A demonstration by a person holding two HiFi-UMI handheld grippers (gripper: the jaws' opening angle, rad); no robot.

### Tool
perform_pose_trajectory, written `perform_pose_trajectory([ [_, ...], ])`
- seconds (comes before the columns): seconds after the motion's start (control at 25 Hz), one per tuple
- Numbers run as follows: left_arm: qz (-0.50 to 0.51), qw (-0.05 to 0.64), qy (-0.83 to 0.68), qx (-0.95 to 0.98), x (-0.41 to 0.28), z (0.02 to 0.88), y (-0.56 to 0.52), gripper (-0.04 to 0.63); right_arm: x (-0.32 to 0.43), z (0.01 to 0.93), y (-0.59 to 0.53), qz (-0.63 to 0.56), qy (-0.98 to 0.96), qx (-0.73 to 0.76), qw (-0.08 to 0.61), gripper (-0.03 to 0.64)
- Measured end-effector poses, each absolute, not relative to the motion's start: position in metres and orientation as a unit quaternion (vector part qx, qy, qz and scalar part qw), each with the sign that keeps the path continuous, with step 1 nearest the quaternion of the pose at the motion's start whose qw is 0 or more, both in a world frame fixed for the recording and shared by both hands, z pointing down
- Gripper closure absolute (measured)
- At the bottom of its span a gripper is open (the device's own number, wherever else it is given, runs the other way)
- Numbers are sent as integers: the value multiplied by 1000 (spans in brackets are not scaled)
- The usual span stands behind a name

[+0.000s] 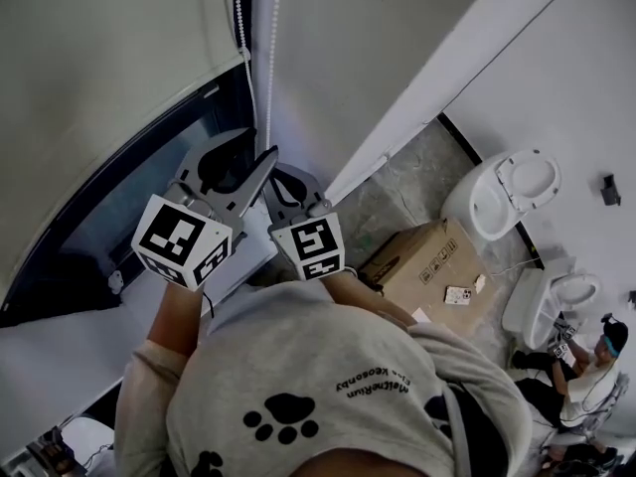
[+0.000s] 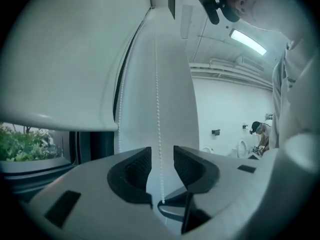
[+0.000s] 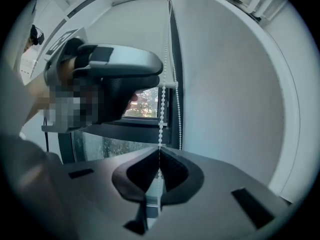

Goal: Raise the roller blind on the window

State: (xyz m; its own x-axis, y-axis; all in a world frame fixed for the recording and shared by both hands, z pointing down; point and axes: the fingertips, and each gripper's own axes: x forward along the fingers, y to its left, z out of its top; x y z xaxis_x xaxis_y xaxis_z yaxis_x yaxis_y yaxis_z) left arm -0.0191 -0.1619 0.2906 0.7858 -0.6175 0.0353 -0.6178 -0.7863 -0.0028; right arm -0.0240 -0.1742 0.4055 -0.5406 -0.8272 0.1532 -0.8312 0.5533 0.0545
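The pale roller blind [image 1: 99, 68] hangs part way down the window, its bottom edge [image 2: 60, 125] above dark glass and greenery [image 2: 27, 144]. A white bead chain [image 1: 269, 58] runs down beside the frame. My left gripper [image 2: 161, 156] is open; the chain [image 2: 158, 109] passes through the gap between its pads without touching them. In the head view the left gripper [image 1: 248, 155] is uppermost. Just below it my right gripper [image 1: 281, 179] is shut on the chain [image 3: 162, 99], pinched between its pads [image 3: 159, 156]. The left gripper's body [image 3: 117, 79] fills the left of the right gripper view.
A white wall [image 3: 230, 84] stands to the right of the window. A white sill [image 1: 60, 351] lies below the glass. On the floor are a cardboard box [image 1: 427, 266] and two toilet bowls [image 1: 507, 192] [image 1: 556, 296]. A person [image 1: 586, 366] crouches at the far right.
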Motion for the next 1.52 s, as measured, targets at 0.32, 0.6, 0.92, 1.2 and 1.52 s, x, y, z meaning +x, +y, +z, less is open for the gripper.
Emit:
perform_pose_trajectory([
  [0.32, -1, -11, -331, 944, -10, 254, -180, 548, -26, 402, -172, 10, -879, 471, 77, 606],
  [0.6, 11, -26, -324, 945, -12, 255, -175, 588, -27, 403, -171, 6, -876, 476, 73, 606],
  [0.92, 3, -8, -330, 944, -15, 273, -172, 588, -28, 421, -170, 17, -875, 477, 83, 606],
  [1.2, 8, 29, -330, 944, -12, 311, -170, 588, -27, 459, -167, 46, -874, 471, 116, 606],
  [1.52, 10, 36, -341, 939, -11, 343, -168, 588, -24, 490, -167, 48, -874, 464, 139, 606],
])
